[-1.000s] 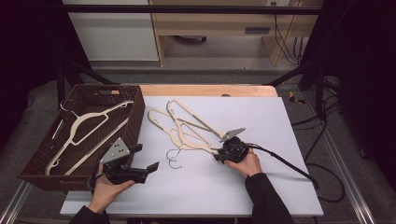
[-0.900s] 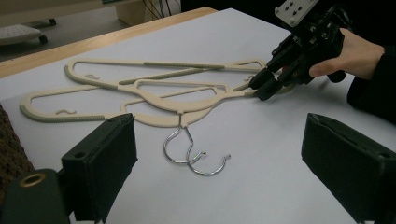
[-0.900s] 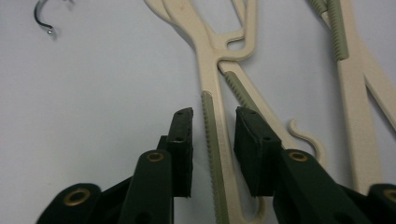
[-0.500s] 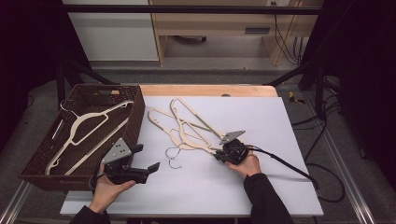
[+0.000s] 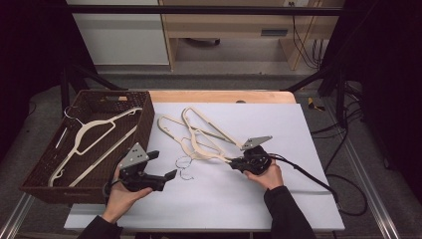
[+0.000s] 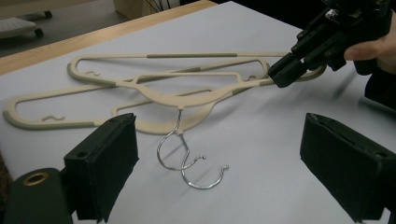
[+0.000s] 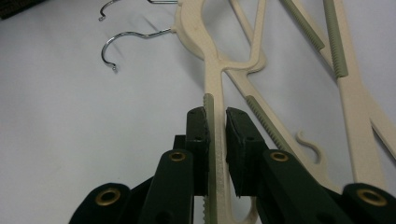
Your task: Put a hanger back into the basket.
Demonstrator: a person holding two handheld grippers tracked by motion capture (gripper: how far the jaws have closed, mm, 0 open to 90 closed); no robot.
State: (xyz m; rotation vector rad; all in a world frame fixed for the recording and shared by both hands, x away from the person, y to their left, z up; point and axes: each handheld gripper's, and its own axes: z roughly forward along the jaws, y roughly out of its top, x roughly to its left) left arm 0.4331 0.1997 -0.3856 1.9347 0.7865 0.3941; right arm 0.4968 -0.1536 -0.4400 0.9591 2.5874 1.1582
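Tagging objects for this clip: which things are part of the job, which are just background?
In the job:
- right tongs, shut on a cream hanger
- left tongs, open, near the metal hooks
- second hanger on the table
- brown basket, one hanger inside

Lying about:
- cabinet and wooden bench behind
- floor cables

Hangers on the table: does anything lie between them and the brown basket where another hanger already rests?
Between the cream hangers and the basket lies bare table. The left gripper hovers open nearer the person; the right gripper grips one hanger.
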